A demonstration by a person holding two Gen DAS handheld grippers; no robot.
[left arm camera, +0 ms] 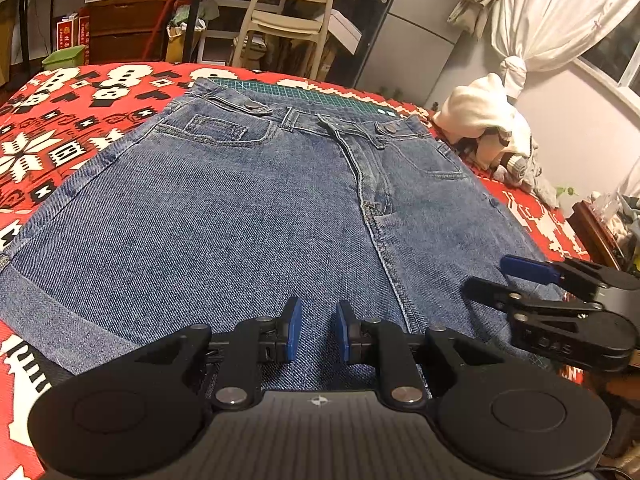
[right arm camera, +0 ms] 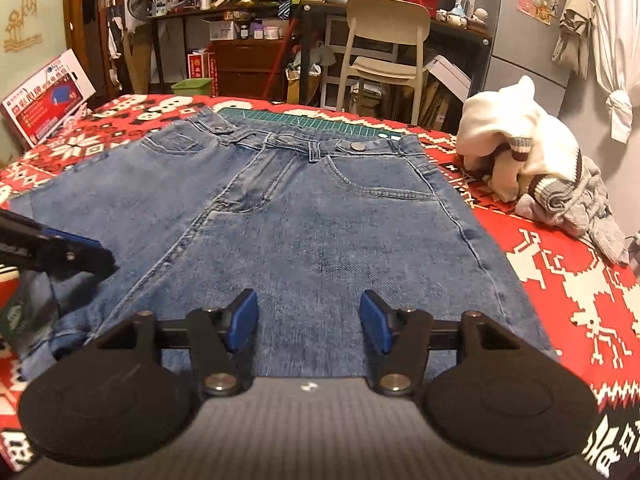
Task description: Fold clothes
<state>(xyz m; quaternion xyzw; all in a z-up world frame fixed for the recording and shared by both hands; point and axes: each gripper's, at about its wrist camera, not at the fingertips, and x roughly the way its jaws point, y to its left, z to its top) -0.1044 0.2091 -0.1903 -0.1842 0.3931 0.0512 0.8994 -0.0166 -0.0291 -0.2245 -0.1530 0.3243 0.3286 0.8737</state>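
Denim jeans (left arm camera: 248, 216) lie lengthwise ahead, waistband far; my left claw (left arm camera: 318, 334) and right claw (right arm camera: 308, 322) hover released over the near edge.

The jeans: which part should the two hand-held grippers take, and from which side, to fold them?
Probably the near edge of the jeans, one open hand-held gripper on each leg, left, right, coming low from the near side. The jeans lie flat with the waistband far, so the near edge can lift towards it.
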